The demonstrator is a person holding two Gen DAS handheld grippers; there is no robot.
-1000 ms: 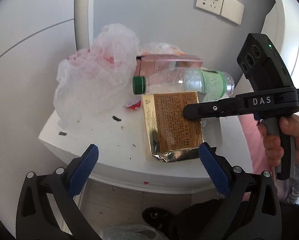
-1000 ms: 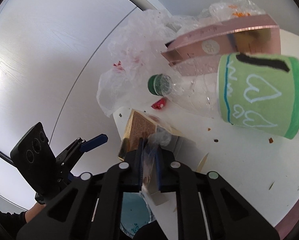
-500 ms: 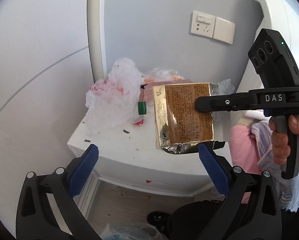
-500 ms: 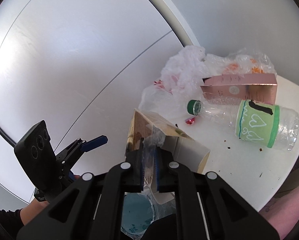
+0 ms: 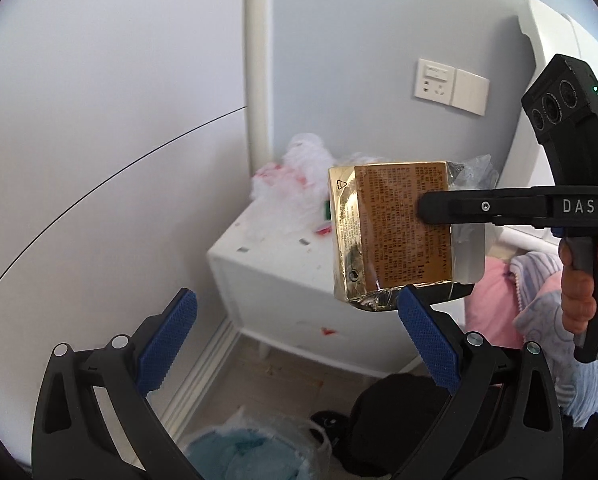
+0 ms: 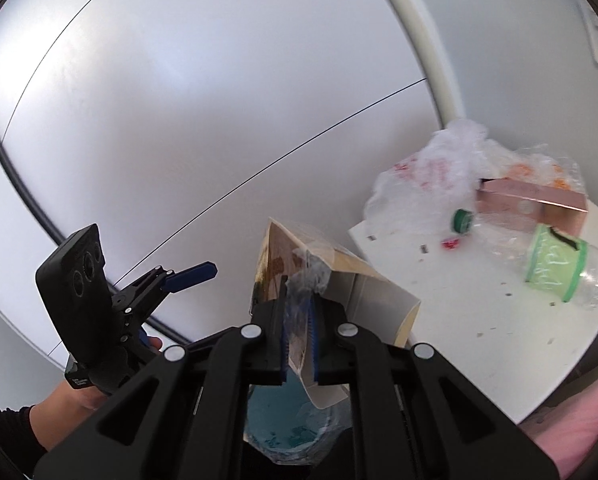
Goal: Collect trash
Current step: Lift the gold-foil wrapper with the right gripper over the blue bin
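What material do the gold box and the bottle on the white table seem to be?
Gold box: likely cardboard with glossy metallic foil; it mirrors light and its inside is plain matte. Bottle: clear thin plastic, see-through and dented, with a green label and cap.

Black grippers [image 5: 297,340] with blue ribbed pads [image 5: 427,338] (one marked "DAS"), apparently dark-sleeved bare hand [image 6: 73,404].

"DAS" on right gripper [image 5: 431,212] arm; recycling triangle, possibly "14g", on gold box [image 5: 391,240]; remaining print unreadable.
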